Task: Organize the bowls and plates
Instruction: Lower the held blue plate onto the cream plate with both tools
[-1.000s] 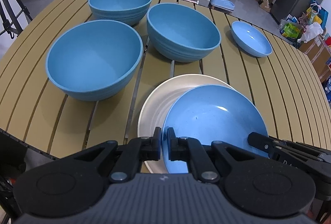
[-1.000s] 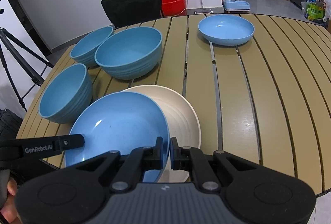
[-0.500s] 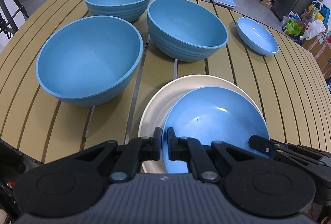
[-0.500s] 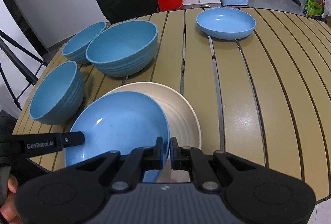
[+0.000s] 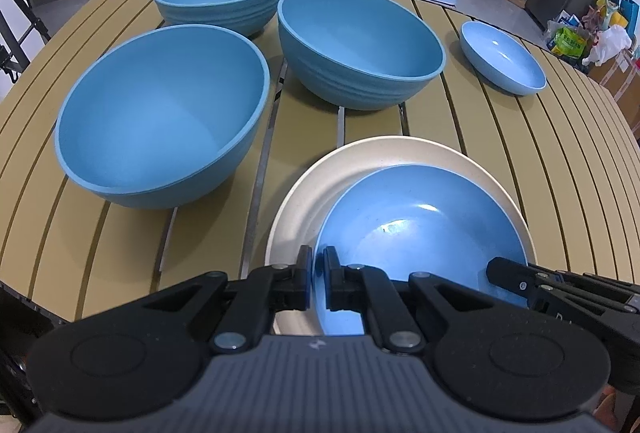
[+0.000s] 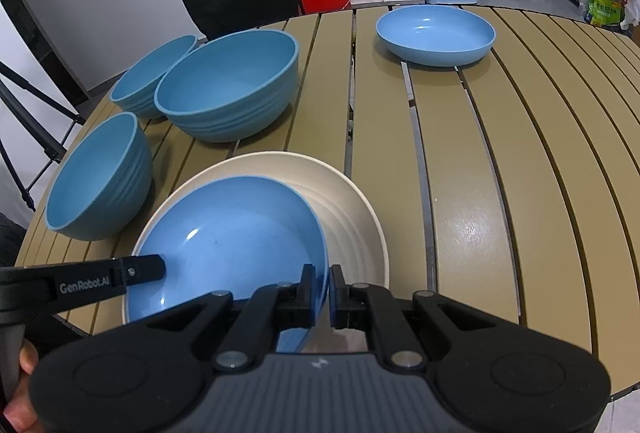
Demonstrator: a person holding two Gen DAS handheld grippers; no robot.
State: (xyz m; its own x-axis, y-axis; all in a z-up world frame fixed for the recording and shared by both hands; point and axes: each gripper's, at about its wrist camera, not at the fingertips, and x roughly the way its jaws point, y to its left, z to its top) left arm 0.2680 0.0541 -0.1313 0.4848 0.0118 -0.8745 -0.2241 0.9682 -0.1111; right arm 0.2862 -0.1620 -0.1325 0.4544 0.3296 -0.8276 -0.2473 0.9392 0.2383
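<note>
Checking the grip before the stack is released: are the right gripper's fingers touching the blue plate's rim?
Touching. In the right wrist view the right gripper has both fingers pinched on the near rim of the blue plate with no gap.

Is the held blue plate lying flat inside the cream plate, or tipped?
Tipped. The blue plate sits off-centre in the cream plate, near rim raised where both tools pinch it.

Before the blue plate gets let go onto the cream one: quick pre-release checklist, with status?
1. Left gripper clamped on blue plate rim: ok.
2. Right gripper clamped on the opposite rim: ok.
3. Blue plate over cream plate: ok, offset toward the near edge.
4. Blue plate fully seated: cannot tell.
5. Three deep bowls clear of the stack: ok.
6. Far shallow blue dish still to stack: not ok.
</note>
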